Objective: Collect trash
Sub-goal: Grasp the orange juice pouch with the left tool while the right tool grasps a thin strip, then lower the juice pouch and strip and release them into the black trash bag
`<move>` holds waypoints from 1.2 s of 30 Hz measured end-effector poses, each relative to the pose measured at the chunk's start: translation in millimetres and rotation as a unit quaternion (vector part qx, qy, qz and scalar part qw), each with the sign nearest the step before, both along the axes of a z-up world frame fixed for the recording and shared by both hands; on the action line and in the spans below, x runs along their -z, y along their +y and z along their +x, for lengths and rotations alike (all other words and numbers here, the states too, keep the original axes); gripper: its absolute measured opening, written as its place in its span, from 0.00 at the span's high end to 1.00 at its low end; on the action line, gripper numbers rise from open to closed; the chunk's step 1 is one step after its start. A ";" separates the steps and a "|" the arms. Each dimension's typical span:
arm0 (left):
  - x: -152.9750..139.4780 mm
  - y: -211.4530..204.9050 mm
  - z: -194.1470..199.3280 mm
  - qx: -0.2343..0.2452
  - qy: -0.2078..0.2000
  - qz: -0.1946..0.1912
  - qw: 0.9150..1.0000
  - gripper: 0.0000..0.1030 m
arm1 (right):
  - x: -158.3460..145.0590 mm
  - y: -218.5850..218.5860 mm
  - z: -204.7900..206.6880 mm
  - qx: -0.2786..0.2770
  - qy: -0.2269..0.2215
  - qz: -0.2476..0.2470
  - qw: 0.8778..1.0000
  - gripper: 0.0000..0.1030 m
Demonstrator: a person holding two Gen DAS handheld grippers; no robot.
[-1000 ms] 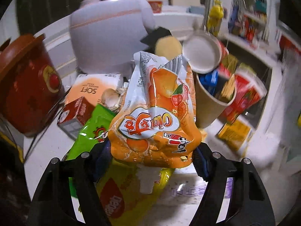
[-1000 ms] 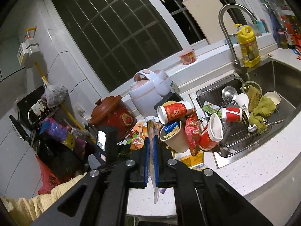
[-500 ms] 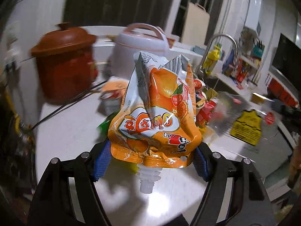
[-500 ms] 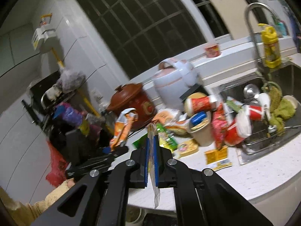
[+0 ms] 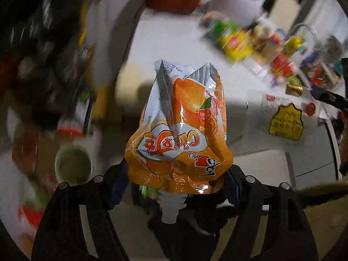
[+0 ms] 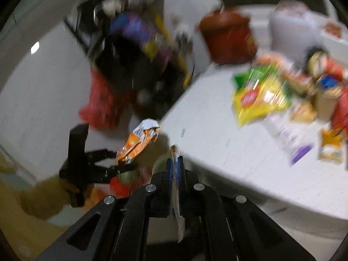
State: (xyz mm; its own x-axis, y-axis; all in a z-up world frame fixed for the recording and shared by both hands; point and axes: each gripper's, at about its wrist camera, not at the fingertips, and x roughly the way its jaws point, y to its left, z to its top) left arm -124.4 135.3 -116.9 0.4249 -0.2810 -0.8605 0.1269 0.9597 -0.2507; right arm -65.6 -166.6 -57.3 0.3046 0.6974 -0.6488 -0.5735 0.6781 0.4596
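My left gripper is shut on an orange juice pouch with a white spout, held off the counter's left end above blurred rubbish below. The pouch and the left gripper also show in the right wrist view, low and left. My right gripper is shut on a thin clear plastic wrapper that hangs edge-on between the pads. The wrapper with a yellow label shows at the right of the left wrist view.
The white counter holds a yellow-green snack bag, a brown clay pot, a white cooker and several cups and wrappers. A dark rack with bags stands left of the counter. A round green-rimmed container lies below.
Both grippers have swung left and downward off the counter's end with their loads. The views now blur and look down at the floor side.
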 end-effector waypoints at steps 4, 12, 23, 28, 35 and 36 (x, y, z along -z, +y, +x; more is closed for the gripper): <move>76.3 -7.1 -11.6 -0.010 0.062 0.008 0.998 0.31 | 79.6 40.2 -6.9 -0.040 0.070 -0.056 0.995 0.96; 225.0 -30.6 -2.1 -0.004 0.143 0.043 0.989 0.31 | 249.5 83.9 -16.1 -0.053 0.153 -0.175 0.971 0.96; 329.1 -47.7 21.3 0.012 0.244 0.105 0.964 0.22 | 375.9 111.2 -9.7 -0.022 0.167 -0.302 0.938 0.52; 336.3 -47.5 15.5 0.022 0.263 0.121 0.957 0.17 | 358.9 100.1 -4.8 -0.013 0.142 -0.318 0.937 0.40; 291.1 -56.0 13.4 0.046 0.232 0.122 0.964 0.17 | 280.7 79.4 3.6 0.015 0.117 -0.255 0.960 0.39; 278.0 -58.4 12.3 0.051 0.223 0.118 0.966 0.17 | 256.0 76.6 3.7 0.013 0.106 -0.236 0.966 0.39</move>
State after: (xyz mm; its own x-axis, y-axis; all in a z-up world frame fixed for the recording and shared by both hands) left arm -112.1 76.9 -394.9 -0.0221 -0.0754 -0.9969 0.1537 0.9850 -0.0779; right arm -61.9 -90.0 -313.3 0.1434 0.3023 -0.9424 -0.4801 0.8539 0.2008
